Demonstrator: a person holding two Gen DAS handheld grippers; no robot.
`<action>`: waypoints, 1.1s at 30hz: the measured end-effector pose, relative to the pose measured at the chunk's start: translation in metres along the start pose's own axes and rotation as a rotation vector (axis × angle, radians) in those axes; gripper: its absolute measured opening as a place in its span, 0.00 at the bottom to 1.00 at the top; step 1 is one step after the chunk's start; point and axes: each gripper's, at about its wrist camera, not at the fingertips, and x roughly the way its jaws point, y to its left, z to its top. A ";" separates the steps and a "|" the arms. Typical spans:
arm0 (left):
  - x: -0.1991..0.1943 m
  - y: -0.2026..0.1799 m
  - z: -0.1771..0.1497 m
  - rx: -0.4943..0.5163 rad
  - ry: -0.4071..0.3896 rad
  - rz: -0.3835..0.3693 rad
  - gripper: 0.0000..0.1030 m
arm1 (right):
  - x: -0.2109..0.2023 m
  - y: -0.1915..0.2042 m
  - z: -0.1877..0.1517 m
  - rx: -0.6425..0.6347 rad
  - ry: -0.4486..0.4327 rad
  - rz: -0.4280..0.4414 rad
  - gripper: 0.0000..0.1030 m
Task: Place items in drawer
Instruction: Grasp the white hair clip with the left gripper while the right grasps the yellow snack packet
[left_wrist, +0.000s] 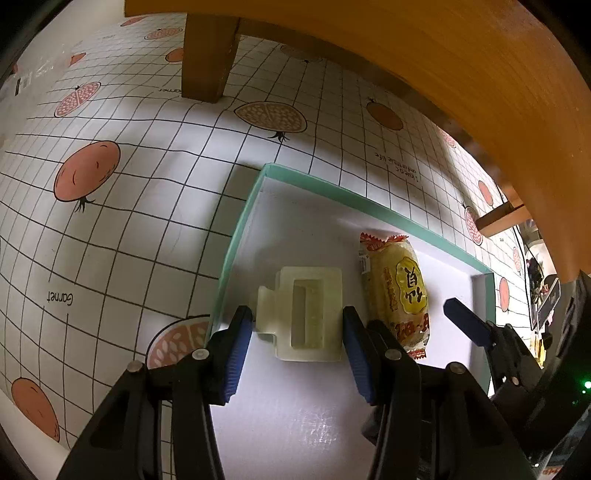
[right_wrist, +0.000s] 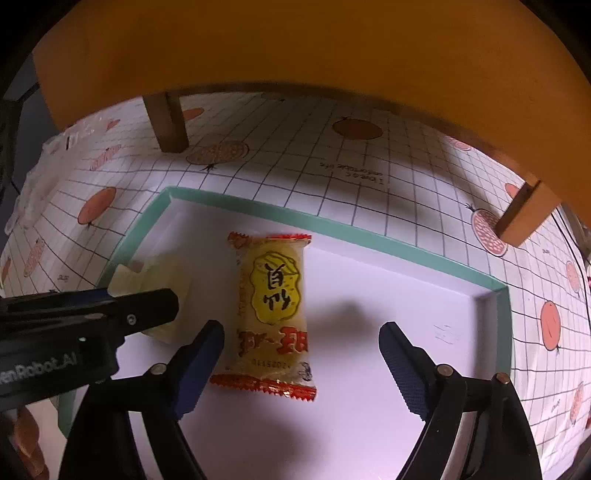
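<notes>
A shallow white drawer with a teal rim (left_wrist: 369, 207) (right_wrist: 295, 221) lies on a grid-patterned cloth. Inside it, a cream hair clip (left_wrist: 306, 314) rests on the floor. My left gripper (left_wrist: 297, 317) is shut on it, with a blue pad against each side. In the right wrist view the left gripper's fingers (right_wrist: 110, 306) hide much of the clip (right_wrist: 162, 273). A yellow snack packet with red ends (left_wrist: 400, 291) (right_wrist: 273, 306) lies flat just right of the clip. My right gripper (right_wrist: 301, 326) hangs open over the packet's near end, and one of its fingers (left_wrist: 465, 319) shows in the left wrist view.
An orange wooden piece of furniture (left_wrist: 424, 55) (right_wrist: 295, 48) overhangs the far side, and its legs (left_wrist: 207, 55) (right_wrist: 168, 125) stand on the cloth (left_wrist: 110, 240). The right half of the drawer floor (right_wrist: 424, 291) is bare.
</notes>
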 end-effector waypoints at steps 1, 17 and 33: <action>-0.001 0.001 0.001 0.001 0.001 0.000 0.49 | 0.002 0.001 0.000 -0.005 0.002 -0.002 0.85; 0.002 0.000 0.002 0.008 0.004 0.009 0.50 | 0.013 0.019 0.006 -0.044 0.009 0.030 0.55; -0.016 0.003 0.000 0.005 -0.005 -0.013 0.48 | -0.013 -0.002 -0.009 0.084 0.047 0.102 0.40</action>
